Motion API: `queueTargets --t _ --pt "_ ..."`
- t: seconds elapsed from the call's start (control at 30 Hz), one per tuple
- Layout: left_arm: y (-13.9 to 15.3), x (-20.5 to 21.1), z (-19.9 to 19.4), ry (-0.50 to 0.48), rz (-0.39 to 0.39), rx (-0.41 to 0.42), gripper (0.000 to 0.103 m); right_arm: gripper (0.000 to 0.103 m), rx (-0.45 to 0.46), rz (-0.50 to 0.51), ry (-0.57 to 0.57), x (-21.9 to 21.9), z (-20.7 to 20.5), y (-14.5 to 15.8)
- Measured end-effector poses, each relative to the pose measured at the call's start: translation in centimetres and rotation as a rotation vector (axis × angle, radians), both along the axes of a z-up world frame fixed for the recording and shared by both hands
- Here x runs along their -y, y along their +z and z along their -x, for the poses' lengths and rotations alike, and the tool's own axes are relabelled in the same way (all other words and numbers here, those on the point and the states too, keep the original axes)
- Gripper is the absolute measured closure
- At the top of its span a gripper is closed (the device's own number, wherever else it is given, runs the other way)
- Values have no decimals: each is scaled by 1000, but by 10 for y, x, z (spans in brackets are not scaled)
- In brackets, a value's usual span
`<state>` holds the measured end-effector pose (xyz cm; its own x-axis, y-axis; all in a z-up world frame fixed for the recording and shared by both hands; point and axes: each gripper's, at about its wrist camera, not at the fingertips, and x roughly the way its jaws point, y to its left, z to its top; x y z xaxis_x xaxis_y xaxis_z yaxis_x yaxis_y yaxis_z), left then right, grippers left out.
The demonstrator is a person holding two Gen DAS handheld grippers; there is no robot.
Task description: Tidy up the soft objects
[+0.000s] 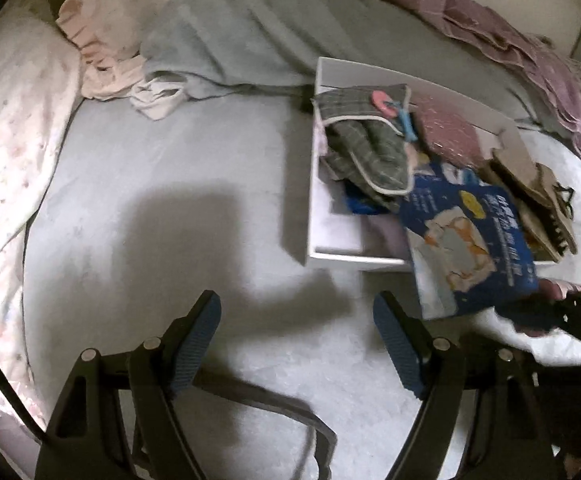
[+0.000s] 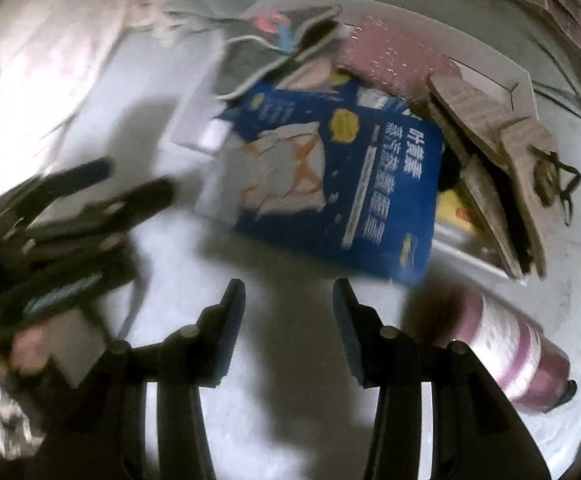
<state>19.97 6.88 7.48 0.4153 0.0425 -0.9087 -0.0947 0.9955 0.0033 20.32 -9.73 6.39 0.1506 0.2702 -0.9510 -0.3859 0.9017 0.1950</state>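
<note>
We are over a bed covered in a pale grey sheet [image 1: 178, 184], with a floral quilt [image 1: 6, 152] bunched along the left edge, a grey-green blanket [image 1: 250, 28] heaped at the far side and a mauve pleated cloth [image 1: 490, 20] trailing along the far right. A white open box [image 1: 316, 184] sits on the sheet to the right of centre. Inside it we see a grey checked cloth with white piping [image 1: 364, 152], a pink speckled item [image 1: 450, 128], and tan woven pieces [image 1: 542, 200] at the right end. A blue printed package [image 2: 330, 176] leans half out over the box's near wall onto the sheet. Near the right side of the bed a pink-and-white striped roll [image 2: 510, 348] lies on the sheet.

Our left gripper [image 1: 296, 316] hangs above bare sheet, its fingers spread wide with nothing between them. Our right gripper [image 2: 288, 300] is also spread and empty, pointing at the package from just short of it.

The right wrist view is smeared by motion, so the package's print and the dark shape of the other gripper at its left edge are hard to read. What lies under the package in the box is hidden. A strap [image 1: 282, 412] on the sheet below the left gripper is partly covered by the fingers.
</note>
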Motion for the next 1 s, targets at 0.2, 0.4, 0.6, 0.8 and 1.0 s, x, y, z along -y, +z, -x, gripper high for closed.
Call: queueTargets --t 0.2,0.4,0.6,0.8,1.0 --pt "5 0 1 9 -9 44 24 57 15 -141 -167 24 -18 5" --pt "9 0 1 15 6 62 24 57 55 -180 -183 34 -10 24" --pt "9 0 1 18 11 62 24 57 67 -207 -161 27 -9 30" --pt "8 -2 -1 28 19 63 24 57 63 -262 -179 25 -15 27" --pt "6 -3 -4 36 30 64 24 75 96 -395 -286 42 -27 18"
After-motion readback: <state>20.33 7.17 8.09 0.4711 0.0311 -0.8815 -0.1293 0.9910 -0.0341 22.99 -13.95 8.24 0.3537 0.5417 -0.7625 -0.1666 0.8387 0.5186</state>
